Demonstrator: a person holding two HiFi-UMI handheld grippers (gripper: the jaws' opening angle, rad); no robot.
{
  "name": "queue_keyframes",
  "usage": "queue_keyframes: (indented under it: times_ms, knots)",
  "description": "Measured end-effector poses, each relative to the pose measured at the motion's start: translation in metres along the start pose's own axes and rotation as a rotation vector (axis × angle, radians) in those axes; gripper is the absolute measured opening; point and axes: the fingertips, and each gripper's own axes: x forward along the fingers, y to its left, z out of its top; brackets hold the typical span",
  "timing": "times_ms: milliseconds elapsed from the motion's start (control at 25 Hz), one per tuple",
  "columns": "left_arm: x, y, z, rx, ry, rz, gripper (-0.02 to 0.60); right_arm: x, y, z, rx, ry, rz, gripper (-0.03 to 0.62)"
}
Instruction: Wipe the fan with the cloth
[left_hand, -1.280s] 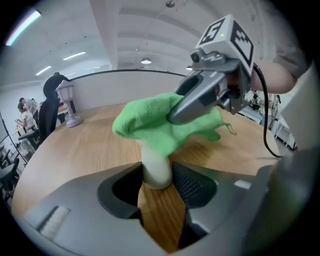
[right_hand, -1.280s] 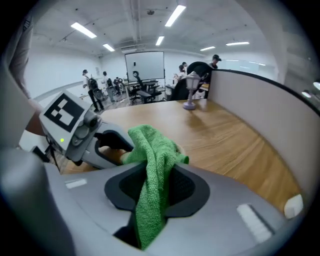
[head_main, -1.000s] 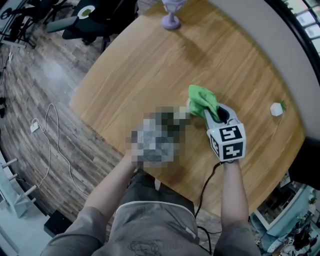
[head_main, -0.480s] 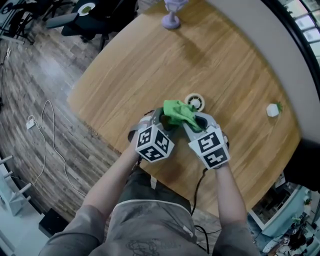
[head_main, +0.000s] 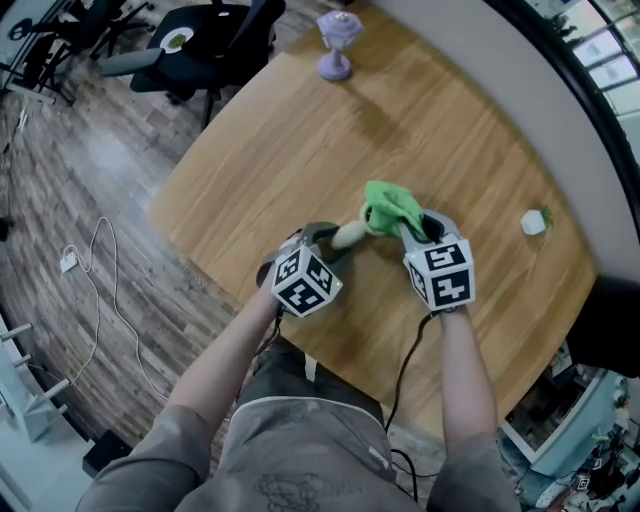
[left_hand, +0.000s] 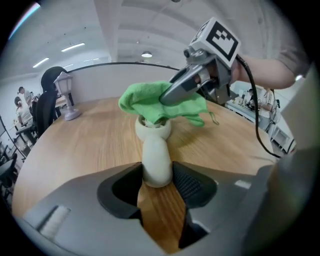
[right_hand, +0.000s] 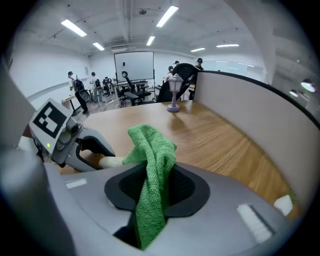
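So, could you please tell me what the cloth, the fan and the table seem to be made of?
The cloth looks like green microfibre or terry: fuzzy nap, soft folds. The fan seems to be cream plastic, smooth and matte, with rounded moulded shapes. The table shows light wood grain with a low sheen; whether it is solid wood or laminate, I cannot tell.

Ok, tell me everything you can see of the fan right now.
The fan is small and handheld, cream-white, smooth like plastic, with a rounded handle and a round-rimmed head. The left tongs clamp the handle's end, with the head pointing away from the person, over the wooden table. The green cloth, pinched in the right tongs, lies draped over the head and hides most of it.
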Motion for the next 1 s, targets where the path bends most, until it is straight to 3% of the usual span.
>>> queue_keyframes:
  times_ms: [160,320,480,560,720,1000]
  knots:
    - [-0.015,0.015,-0.014,-0.008,0.054,0.054,0.197,-0.024,-0.005,0.023,0.050,-0.073,-0.035,0.101]
    - [-0.047,0.035,-0.006,-0.041,0.030,0.114,0.212,-0.059,-0.010,0.056,0.065,-0.169,-0.069,0.101]
    - [-0.092,0.057,0.028,-0.074,-0.057,0.180,0.200,-0.101,-0.010,0.097,0.077,-0.293,-0.081,0.101]
    - [-0.117,0.065,0.051,-0.075,-0.111,0.217,0.131,-0.124,-0.009,0.118,0.084,-0.392,-0.088,0.101]
    - [-0.173,0.068,0.096,-0.054,-0.197,0.268,0.113,-0.179,0.007,0.152,0.086,-0.566,-0.091,0.101]
    - [-0.265,0.058,0.177,0.012,-0.387,0.342,0.074,-0.266,0.030,0.185,0.057,-0.728,-0.119,0.101]
